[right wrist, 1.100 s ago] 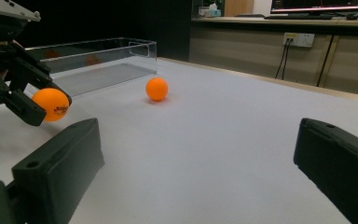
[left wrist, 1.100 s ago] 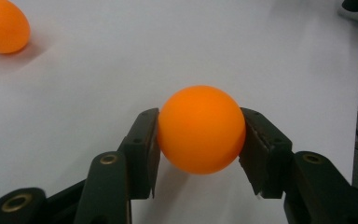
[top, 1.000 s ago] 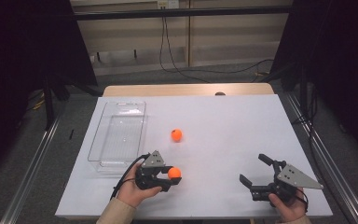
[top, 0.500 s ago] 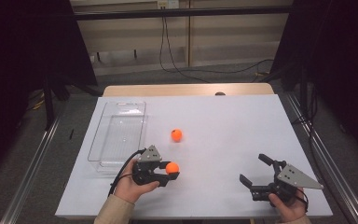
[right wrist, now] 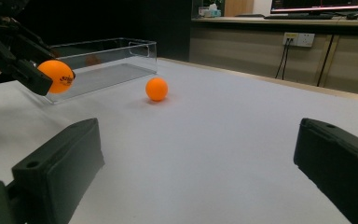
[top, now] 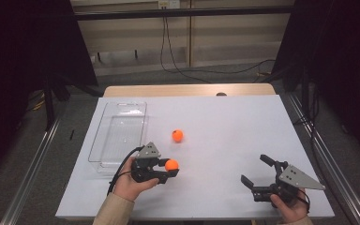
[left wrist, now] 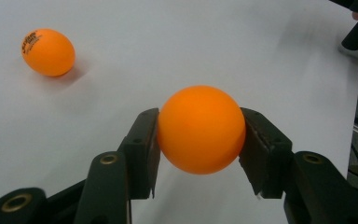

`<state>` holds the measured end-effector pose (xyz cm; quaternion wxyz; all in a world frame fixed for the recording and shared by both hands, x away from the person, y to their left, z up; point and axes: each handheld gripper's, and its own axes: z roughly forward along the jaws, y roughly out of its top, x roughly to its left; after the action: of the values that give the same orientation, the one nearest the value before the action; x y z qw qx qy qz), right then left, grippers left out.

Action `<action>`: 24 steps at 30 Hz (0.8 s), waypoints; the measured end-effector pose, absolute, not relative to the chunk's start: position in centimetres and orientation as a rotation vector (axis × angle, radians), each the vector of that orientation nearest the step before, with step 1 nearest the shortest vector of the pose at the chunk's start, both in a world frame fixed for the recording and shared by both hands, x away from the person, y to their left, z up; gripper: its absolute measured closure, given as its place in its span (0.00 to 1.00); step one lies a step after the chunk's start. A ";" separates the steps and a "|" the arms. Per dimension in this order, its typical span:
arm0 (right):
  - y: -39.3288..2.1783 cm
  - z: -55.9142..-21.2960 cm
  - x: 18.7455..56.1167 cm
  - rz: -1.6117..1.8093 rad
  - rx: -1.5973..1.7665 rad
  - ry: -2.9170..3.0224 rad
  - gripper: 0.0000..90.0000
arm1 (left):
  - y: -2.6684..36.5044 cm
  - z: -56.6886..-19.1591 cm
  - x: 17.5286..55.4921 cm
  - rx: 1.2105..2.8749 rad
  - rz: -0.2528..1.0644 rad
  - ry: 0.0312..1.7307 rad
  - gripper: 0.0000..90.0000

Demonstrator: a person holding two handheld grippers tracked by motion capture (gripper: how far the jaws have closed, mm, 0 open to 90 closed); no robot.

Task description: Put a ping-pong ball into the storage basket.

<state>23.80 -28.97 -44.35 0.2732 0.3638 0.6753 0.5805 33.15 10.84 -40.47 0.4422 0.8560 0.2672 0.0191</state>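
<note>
Starting at the left, the clear plastic bin (top: 117, 136) sits on the white desk (top: 234, 122) with nothing orange that I can see inside it, so by my reading 0 balls have been put away yet, if the bin is where they go.

Just right of the bin's near end, my left tongs (top: 168, 169) are clamped on 1 orange ping-pong ball (top: 171, 164). In the left gripper view the ball (left wrist: 200, 129) sits squarely between the 2 black pads, both pressing its sides, and it looks lifted clear of the desk. I judge the pick-up done and the carry into the bin left to do: the bin's near end is close by on the left of that hand.

Farther from me and a little to the right, the second ping-pong ball (top: 177, 135) lies loose on the desk, apart from the held ball and the bin. It would be the next one to fetch.

At the near right, well apart from both balls, my right tongs (top: 258, 171) rest low by the desk edge with the jaws spread wide and nothing between them; the right gripper view shows bare desk in the gap.
</note>
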 end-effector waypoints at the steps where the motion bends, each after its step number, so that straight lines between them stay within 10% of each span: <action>1: -29.0 -44.3 23.8 1.562 0.979 1.816 0.01 | 10.9 -40.4 33.2 2.122 0.049 0.665 0.57; 24: -29.0 -44.3 23.8 1.563 0.980 1.816 0.01 | 11.6 -39.1 33.9 2.113 0.075 0.698 0.57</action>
<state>23.80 -29.01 -44.35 0.2729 0.3642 0.6749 0.5808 33.91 11.59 -39.09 0.4416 0.8515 0.2812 0.0304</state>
